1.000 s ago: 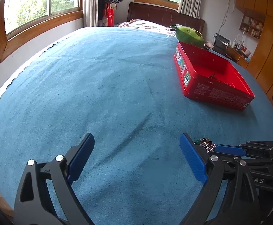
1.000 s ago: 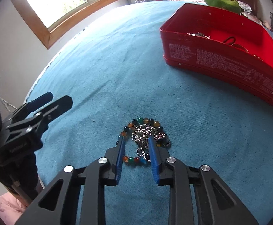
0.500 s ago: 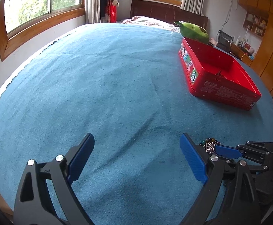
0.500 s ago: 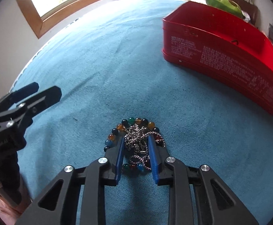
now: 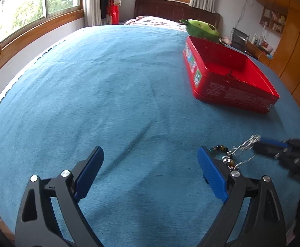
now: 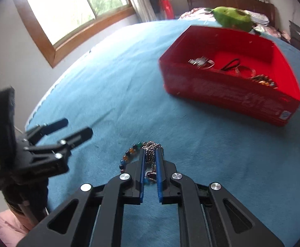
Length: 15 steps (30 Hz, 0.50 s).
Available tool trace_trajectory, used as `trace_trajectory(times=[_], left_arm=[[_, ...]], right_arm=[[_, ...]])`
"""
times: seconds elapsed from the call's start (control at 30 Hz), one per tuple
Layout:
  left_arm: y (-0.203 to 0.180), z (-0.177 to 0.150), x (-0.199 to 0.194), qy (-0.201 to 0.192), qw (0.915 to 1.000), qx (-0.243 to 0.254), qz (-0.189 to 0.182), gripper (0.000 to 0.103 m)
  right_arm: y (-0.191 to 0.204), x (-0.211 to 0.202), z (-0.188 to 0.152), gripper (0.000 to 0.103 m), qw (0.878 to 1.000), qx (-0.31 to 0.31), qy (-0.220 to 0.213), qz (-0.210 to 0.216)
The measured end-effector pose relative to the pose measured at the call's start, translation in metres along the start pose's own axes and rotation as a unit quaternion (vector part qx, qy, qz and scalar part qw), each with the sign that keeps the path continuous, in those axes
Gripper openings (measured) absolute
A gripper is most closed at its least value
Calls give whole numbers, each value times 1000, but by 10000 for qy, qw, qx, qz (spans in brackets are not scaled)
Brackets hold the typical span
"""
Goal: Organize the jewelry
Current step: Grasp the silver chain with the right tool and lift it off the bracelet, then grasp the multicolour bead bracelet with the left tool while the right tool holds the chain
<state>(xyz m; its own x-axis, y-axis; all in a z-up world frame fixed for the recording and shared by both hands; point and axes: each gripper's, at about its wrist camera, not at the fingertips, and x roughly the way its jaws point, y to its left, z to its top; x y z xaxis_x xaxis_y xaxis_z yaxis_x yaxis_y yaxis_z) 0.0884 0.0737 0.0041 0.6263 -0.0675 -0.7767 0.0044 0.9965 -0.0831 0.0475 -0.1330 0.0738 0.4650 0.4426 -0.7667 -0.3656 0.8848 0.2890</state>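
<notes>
tin (image 6: 228, 94) on bedspread (image 5: 113, 94) | plush (image 6: 232, 18) behind | jewelry (image 6: 261, 80) inside (perhaps bracelets)

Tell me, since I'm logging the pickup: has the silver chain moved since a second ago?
Yes. The silver chain, pinched in the right hand-held gripper, has risen off the blue bedspread.

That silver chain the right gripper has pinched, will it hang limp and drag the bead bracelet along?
Probably limp: the silver chain bunches in loose loops between the right gripper pads, and strands trail off in the left wrist view. It looks tangled with the bead bracelet, so the bracelet may lift too. It could snag or slip free.
</notes>
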Motion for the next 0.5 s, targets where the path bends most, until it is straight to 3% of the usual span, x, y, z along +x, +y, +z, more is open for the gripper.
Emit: trace_trajectory(times=[0.23,0.5], left_arm=[[-25,-3,10,125,9994,323,-29,92],[-54,-11,34,531,9950,843,6,92]], right_arm=[[-49,-51,-6,9,9975,411,-547,-200],[-76,-30,-16,9,9966,700,-302,-301]])
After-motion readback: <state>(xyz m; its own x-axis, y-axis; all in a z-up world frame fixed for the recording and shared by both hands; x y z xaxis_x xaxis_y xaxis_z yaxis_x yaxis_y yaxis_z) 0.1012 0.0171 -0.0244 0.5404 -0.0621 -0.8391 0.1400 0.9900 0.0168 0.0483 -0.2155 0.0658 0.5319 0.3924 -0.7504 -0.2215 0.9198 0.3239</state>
